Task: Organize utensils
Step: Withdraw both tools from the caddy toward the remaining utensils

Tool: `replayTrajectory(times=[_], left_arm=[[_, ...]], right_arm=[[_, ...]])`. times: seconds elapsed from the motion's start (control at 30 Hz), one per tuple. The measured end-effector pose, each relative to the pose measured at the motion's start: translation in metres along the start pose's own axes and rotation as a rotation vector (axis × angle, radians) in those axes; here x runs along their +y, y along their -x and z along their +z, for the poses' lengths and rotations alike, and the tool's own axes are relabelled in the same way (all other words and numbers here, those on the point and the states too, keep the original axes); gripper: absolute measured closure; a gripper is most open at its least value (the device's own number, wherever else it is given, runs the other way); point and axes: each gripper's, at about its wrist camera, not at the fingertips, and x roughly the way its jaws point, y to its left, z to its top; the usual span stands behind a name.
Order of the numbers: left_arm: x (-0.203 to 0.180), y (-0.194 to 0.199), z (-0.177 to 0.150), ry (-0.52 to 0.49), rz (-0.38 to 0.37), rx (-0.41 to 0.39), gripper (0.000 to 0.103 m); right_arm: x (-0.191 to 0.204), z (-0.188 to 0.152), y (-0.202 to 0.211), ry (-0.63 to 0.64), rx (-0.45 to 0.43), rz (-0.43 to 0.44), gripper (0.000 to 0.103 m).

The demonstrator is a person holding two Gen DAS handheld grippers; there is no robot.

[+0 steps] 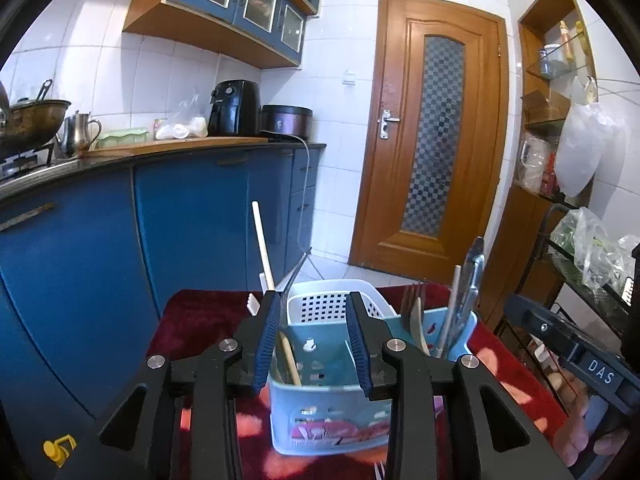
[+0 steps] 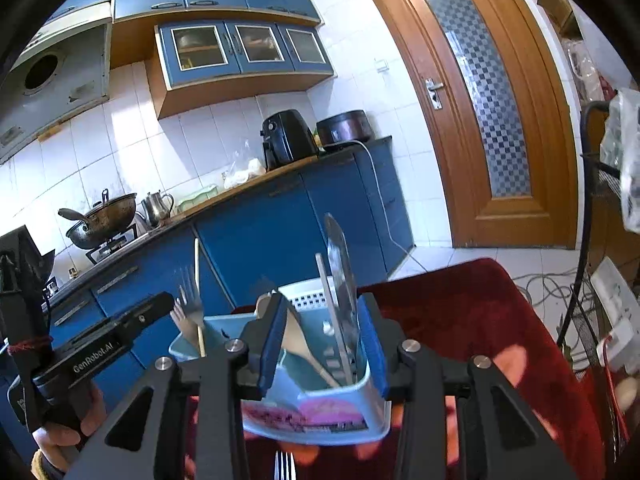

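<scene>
Left gripper [image 1: 316, 338]: black frame, blue ribbed pads, jaws spread, nothing between them. It hovers over the left compartment of the light-blue plastic utensil caddy [image 1: 332, 408], which sits dead ahead at 12 o'clock on the dark red velvety cloth [image 1: 200, 316]. That compartment holds a wooden utensil [image 1: 291, 360] leaning against the left pad's side; contact cannot be told.

Right gripper [image 2: 326, 340]: same build, jaws also spread, straddling the caddy's right compartment. Between the pads stand a wooden spoon [image 2: 304, 340] tilted toward 10 o'clock and a steel knife [image 2: 341, 276] standing near upright, long axis toward 12 o'clock; neither looks pinched.

A white perforated plastic basket [image 1: 332, 304] lies just behind the caddy at 12 o'clock. Metal forks [image 2: 192, 312] stand in the caddy's far-left section, at 10 o'clock from the right gripper.

One loose steel fork [image 2: 285, 466] lies on the cloth at 6 o'clock in the right wrist view, tines pointing at the caddy, long axis along the gripper's line. Judgement: the right gripper is nearer; it must back off and drop to reach it.
</scene>
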Motion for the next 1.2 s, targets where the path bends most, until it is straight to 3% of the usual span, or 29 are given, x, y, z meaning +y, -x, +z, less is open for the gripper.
replayTrajectory(times=[0.6,1.2], left_arm=[[-0.004,0.042,-0.032,0.014,-0.012,0.11,0.064],[0.008,0.076,-0.071,0.063,0.018,0.204,0.064]], right_arm=[[0.006,-0.048,0.039,0.046,0.163,-0.048,0.055],[-0.001,-0.094,0.069,0.005,0.26,-0.089,0.052]])
